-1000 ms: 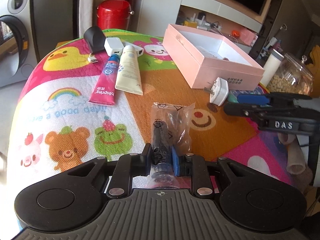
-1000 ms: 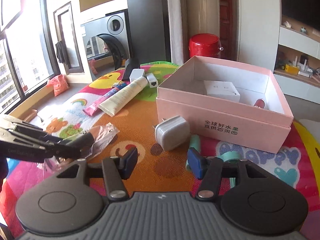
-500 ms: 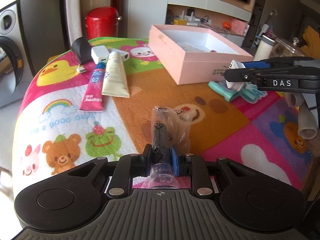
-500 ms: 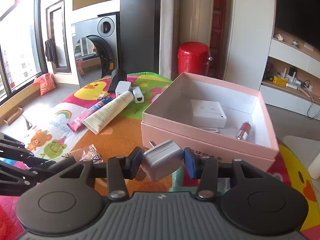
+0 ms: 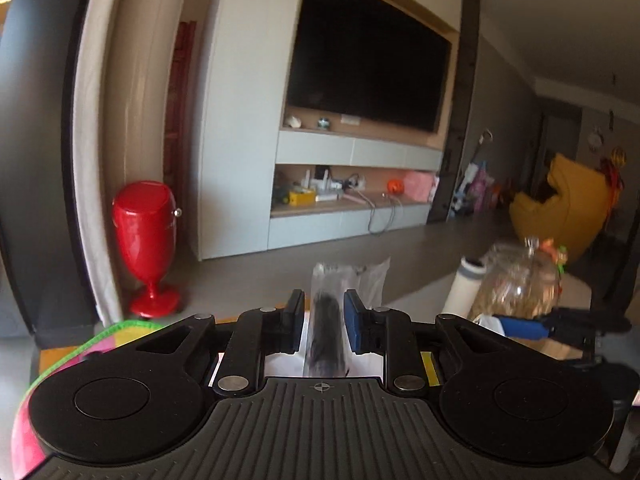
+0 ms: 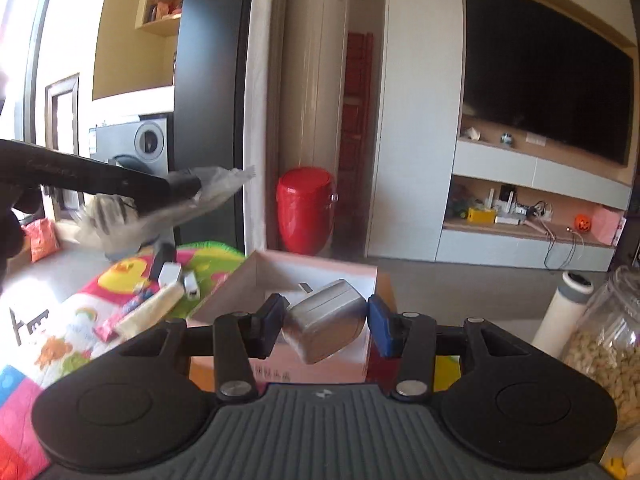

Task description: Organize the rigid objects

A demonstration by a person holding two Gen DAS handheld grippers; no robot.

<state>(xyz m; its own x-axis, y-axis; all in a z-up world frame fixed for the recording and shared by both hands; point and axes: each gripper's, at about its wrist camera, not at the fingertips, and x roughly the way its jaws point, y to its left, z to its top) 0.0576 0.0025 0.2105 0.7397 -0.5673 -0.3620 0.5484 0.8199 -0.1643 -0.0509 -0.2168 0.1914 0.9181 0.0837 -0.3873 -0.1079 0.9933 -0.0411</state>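
My left gripper (image 5: 323, 316) is shut on a clear plastic bag with a black part inside (image 5: 329, 320) and holds it high in the air, level with the room. The bag also shows in the right wrist view (image 6: 188, 200), raised at the left. My right gripper (image 6: 325, 320) is shut on a grey-white plug adapter (image 6: 326, 326) and holds it above the open pink box (image 6: 280, 276). The right gripper's blue-padded fingers (image 5: 520, 326) show at the right of the left wrist view.
On the cartoon mat (image 6: 80, 320) lie a cream tube (image 6: 150, 310), a pink tube (image 6: 110, 326), white adapters (image 6: 176, 276) and a black object (image 6: 164, 256). A glass jar of nuts (image 6: 604, 344) and a white bottle (image 6: 564, 308) stand at the right. A red bin (image 6: 306, 208) stands on the floor.
Both grippers have lifted and tilted up. The left one raised the bag off the mat. The right one carried the adapter up over the pink box.
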